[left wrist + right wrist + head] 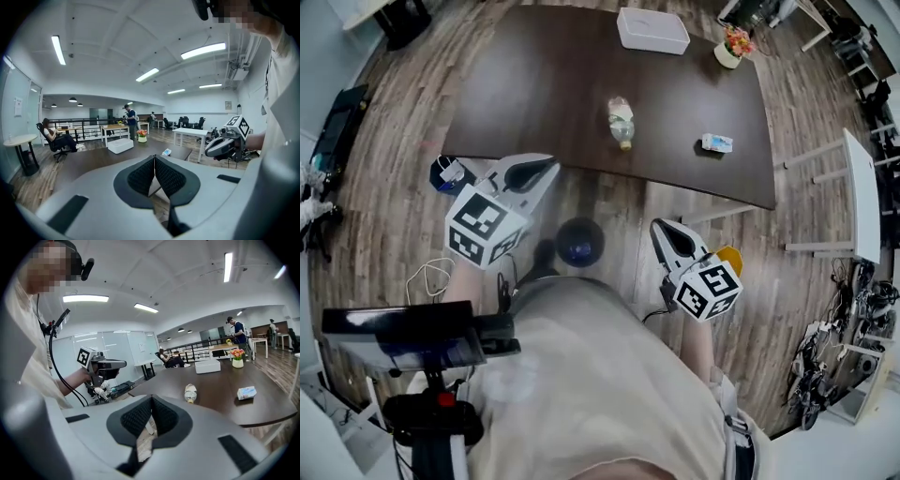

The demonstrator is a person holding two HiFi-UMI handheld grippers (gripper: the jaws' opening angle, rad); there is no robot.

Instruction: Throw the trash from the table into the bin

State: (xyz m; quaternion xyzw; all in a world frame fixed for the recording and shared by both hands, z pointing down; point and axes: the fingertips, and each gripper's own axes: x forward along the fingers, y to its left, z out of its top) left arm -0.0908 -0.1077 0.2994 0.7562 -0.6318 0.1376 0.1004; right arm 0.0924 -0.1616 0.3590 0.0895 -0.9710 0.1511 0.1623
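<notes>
- L claw (154, 161): jaws closed tip to tip, nothing between them; held over the floor (394, 141) on the near side of the desk (534, 94), pointing toward it.
- R claw (151, 401): jaws closed, empty; also short of the desk's near edge, to the right of the L claw.
- Crushed bottle (621, 122): clear plastic, lying on its side approx. mid-desk, well apart from both claws.
- Packet (717, 142): small, blue-and-white, on the desk right of the bottle, near the desk's near-right edge.
- Bin (578, 241): dark, round, on the floor just off the desk's near edge; in the head view it sits between the two claws.
- White box (652, 30): flat, rectangular, at the desk's far edge.
- Flower pot (732, 47): pale pot w/ red-orange blooms, just right of the white box, far-right corner of the desk.
</notes>
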